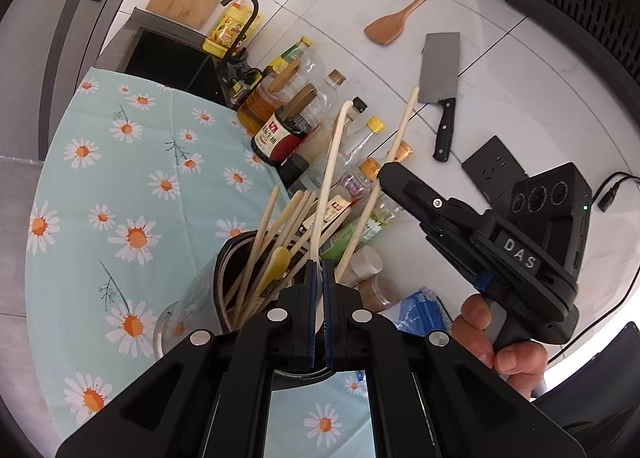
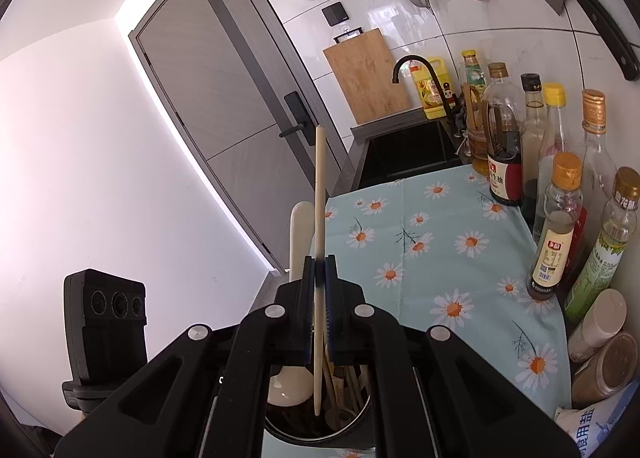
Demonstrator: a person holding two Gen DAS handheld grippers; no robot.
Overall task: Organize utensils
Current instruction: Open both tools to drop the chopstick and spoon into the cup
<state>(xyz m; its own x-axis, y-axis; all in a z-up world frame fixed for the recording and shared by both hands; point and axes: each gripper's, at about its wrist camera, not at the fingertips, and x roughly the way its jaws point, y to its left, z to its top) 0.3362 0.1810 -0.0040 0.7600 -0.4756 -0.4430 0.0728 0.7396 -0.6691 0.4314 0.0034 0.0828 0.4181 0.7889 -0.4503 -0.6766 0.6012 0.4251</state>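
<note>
Left wrist view: left gripper (image 1: 319,270) has its jaws clamped on the handle of a cream-white long-handled plastic spoon (image 1: 329,174), which rises toward 12 o'clock. Dark cylindrical utensil holder (image 1: 228,258) sits at 10 o'clock off the tips, touching them or nearly so, packed w/ pale wooden chopsticks (image 1: 264,230) and a yellow spoon (image 1: 278,262). Right gripper (image 1: 404,182) enters from 3 o'clock, pinched on a single pale wooden chopstick (image 1: 400,134). Crowd of sauce and oil bottles (image 1: 288,126) stands just behind the holder at 12 o'clock, obstructing that side. Steel cleaver w/ black handle (image 1: 440,78) and wooden spatula (image 1: 400,18) hang on the white tile wall at 1 o'clock. Daisy-print teal cloth (image 1: 120,178) covers the counter at 9 o'clock.

Right wrist view: right gripper (image 2: 319,270) closed on the chopstick (image 2: 319,186), near upright; lower end dips into the holder (image 2: 320,430) at 6 o'clock. White spoon (image 2: 298,242) just left of it, bowl inside the holder. Bottles (image 2: 504,146) line 2–4 o'clock. Bamboo board (image 2: 364,74) and black tap (image 2: 416,62) at 1 o'clock.
</note>
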